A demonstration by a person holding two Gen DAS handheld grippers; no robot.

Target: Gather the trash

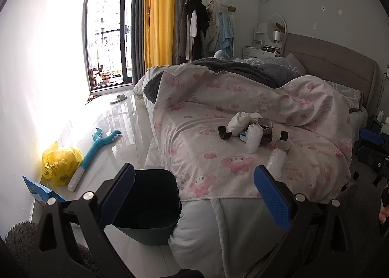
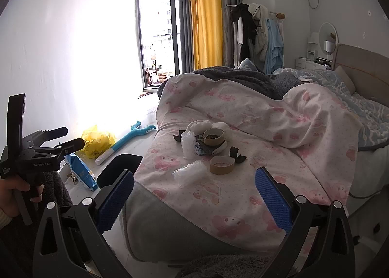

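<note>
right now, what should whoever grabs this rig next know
Left claw: open, holding nothing, hovering near the dark bin on the floor beside the bed.
Right claw: open, holding nothing, facing the bed.
Trash pile on the pink blanket: tape rolls, bubble wrap, a clear plastic cup, black scraps.
Bin looks empty; nothing collected yet. All pieces are left to bin.

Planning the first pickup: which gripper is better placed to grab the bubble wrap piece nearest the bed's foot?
Right, probably. The right gripper is open and faces the bubble wrap just ahead. The left gripper, also open, hangs by the bin.
</note>
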